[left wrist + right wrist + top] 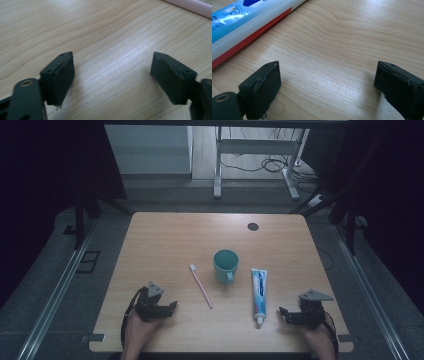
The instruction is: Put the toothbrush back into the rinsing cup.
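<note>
A teal mug stands upright near the middle of the wooden table. Left of it lies a pink toothbrush, its handle also crossing the top right corner of the left gripper view. A blue-and-white toothpaste tube lies right of the mug, cap toward me, and it runs along the upper left of the right gripper view. My left gripper rests low at the front left, open over bare wood. Near the front right edge, my right gripper is open beside the tube, holding nothing.
A dark round grommet sits in the table's far right area. Beyond the far edge stands a white desk frame with cables on the floor. Metal rails run along both sides of the table.
</note>
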The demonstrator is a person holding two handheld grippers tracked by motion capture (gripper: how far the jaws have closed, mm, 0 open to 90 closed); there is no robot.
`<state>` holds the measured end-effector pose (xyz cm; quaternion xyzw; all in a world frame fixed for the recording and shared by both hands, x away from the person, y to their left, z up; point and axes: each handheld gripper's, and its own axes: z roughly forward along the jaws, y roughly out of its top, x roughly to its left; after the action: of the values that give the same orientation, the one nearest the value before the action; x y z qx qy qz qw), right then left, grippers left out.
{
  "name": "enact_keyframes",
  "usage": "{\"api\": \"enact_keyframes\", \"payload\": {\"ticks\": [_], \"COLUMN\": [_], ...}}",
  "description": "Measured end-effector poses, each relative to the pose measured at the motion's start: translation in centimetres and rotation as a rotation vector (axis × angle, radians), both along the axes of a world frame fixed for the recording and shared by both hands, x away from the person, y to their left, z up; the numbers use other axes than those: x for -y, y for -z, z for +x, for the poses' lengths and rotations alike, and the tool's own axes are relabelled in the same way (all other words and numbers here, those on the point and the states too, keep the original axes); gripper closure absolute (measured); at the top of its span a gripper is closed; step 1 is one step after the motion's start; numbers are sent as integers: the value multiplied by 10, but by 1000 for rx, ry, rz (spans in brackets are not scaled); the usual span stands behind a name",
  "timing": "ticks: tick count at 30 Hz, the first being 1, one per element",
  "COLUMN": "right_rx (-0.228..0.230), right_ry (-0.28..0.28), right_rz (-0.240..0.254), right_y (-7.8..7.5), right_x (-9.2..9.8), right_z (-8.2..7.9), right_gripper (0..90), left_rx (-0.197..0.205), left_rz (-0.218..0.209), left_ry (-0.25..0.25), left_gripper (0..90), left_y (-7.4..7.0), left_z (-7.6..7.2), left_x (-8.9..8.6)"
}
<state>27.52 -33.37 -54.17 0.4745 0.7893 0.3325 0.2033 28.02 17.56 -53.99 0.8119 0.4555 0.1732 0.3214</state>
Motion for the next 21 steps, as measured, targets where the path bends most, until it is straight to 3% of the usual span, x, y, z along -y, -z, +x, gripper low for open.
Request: {"api": "enact_keyframes", "payload": {"ticks": [3, 9, 15, 21], "right_rx": [0, 0, 0, -2], "right_ry": [0, 0, 0, 1], "right_rz": [0, 0, 0, 1], "right_y": [0, 0, 0, 0], "right_x": [0, 0, 0, 0], "right_z": [0, 0, 0, 0], "right_gripper": [66, 66, 66, 66], "left_rx": [11, 15, -19, -40], "left_rz": [5, -33, -73, -86], "left_ry": [6, 34, 65, 99], "left_gripper": [266, 461, 651, 775], "left_y": [-2, -11, -16, -18], "left_z": [-1, -3, -1, 1], "left_x": [1, 1, 0, 2]}}
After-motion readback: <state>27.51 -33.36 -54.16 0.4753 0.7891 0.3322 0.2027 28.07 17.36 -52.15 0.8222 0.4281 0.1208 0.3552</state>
